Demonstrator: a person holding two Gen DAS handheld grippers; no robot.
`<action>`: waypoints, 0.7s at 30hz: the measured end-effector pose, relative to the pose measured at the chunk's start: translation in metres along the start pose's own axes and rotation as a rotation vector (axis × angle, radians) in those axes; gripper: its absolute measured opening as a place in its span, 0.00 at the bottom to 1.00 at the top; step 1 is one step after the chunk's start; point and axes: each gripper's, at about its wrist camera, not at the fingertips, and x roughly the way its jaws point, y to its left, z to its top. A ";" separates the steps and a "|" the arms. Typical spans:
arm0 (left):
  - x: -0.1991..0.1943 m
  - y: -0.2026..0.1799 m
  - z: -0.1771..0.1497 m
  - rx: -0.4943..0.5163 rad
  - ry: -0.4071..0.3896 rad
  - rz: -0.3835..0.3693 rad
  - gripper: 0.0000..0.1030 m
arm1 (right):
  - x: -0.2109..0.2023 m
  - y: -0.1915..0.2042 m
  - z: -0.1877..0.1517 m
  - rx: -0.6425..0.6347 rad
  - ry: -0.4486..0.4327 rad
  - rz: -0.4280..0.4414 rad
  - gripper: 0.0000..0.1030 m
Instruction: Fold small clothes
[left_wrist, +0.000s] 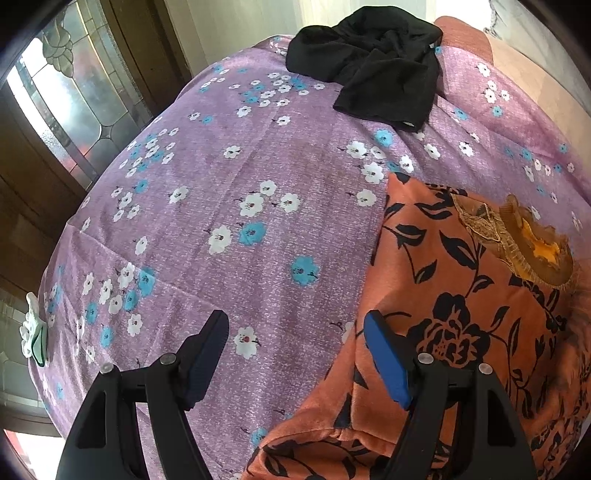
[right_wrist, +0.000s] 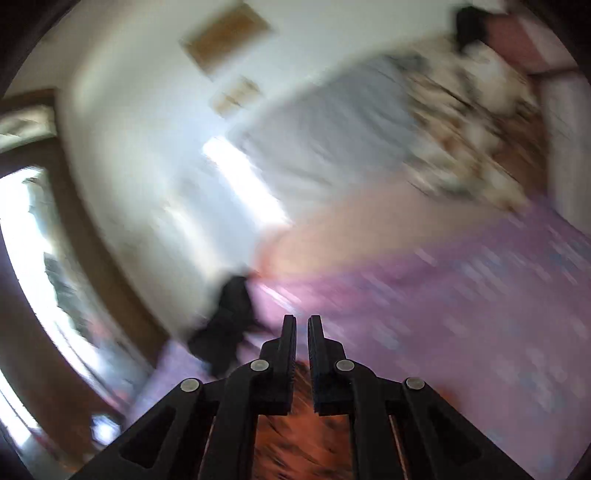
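Observation:
An orange garment with black flowers and a gold embroidered neckline lies at the right on the purple flowered bedsheet. My left gripper hovers open over the garment's left edge; its right finger is above the cloth and nothing is pinched. A crumpled black garment lies at the far end of the bed. The right wrist view is badly blurred. In it my right gripper is shut, with orange cloth caught between its pads and trailing below. The black garment shows ahead on the left.
A wooden door with patterned glass stands beyond the bed's left edge. A small white and green item sits at that edge. A peach pillow lies at the far right. A blurred patterned blanket lies further up the bed.

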 end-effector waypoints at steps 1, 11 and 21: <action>0.000 -0.002 -0.001 0.005 -0.001 0.001 0.74 | 0.009 -0.019 -0.014 0.045 0.092 -0.049 0.07; 0.004 -0.004 -0.002 0.001 0.013 -0.010 0.74 | 0.103 0.082 -0.019 -0.100 0.305 -0.066 0.84; 0.002 -0.002 -0.001 0.004 0.018 -0.034 0.74 | 0.236 0.120 -0.057 -0.176 0.494 -0.460 0.47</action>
